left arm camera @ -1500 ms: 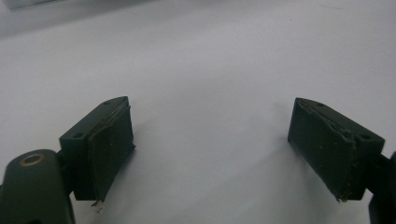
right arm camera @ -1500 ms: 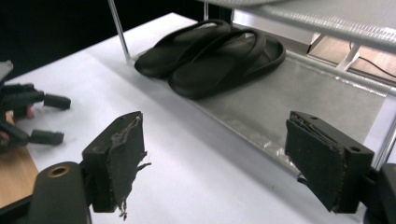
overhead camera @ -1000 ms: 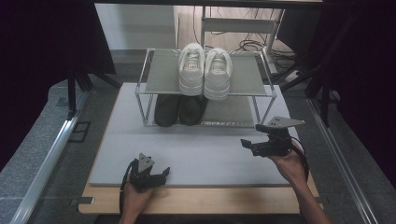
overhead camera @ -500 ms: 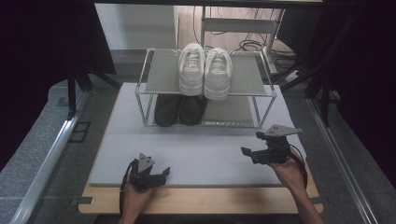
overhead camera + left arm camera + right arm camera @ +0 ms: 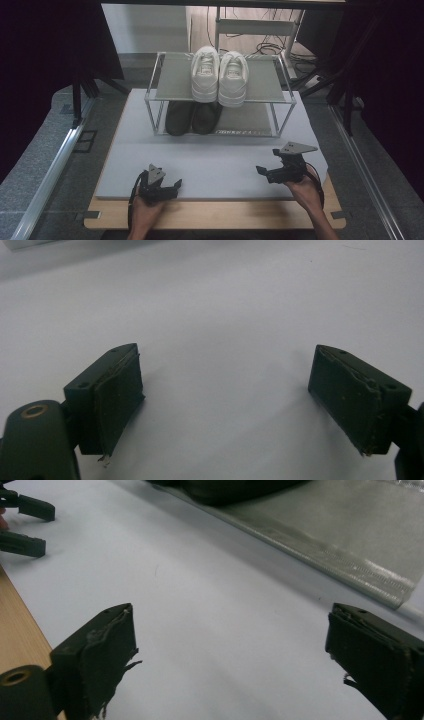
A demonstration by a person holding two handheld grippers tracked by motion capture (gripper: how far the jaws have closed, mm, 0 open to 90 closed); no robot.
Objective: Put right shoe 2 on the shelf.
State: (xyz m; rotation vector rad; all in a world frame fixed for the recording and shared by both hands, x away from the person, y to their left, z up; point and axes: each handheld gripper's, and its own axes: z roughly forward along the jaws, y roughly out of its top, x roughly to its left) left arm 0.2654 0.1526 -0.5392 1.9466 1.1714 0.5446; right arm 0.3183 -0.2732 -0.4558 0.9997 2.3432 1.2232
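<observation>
My left gripper [image 5: 175,186] rests low over the white mat [image 5: 215,160] near its front left edge, held in a hand. Its jaws stand wide open in the left gripper view [image 5: 227,367], with bare mat between them. My right gripper [image 5: 261,171] hangs just above the mat at the front right, pointing left. Its jaws [image 5: 230,625] have just been opening further and stand open with nothing between them. A pair of white sneakers [image 5: 220,77] sits on the top shelf of a wire shoe rack [image 5: 175,80]. A pair of black shoes [image 5: 192,117] sits on its lower shelf.
The mat lies on a wooden board [image 5: 210,215] whose front strip is bare. The rack's lower mesh shelf [image 5: 340,535] and a black shoe [image 5: 235,487] lie ahead of the right gripper. Metal rails [image 5: 55,165] run along both sides of the table.
The right gripper has sunk toward the mat and drawn a little nearer the front edge. The left gripper has stayed where it was.
</observation>
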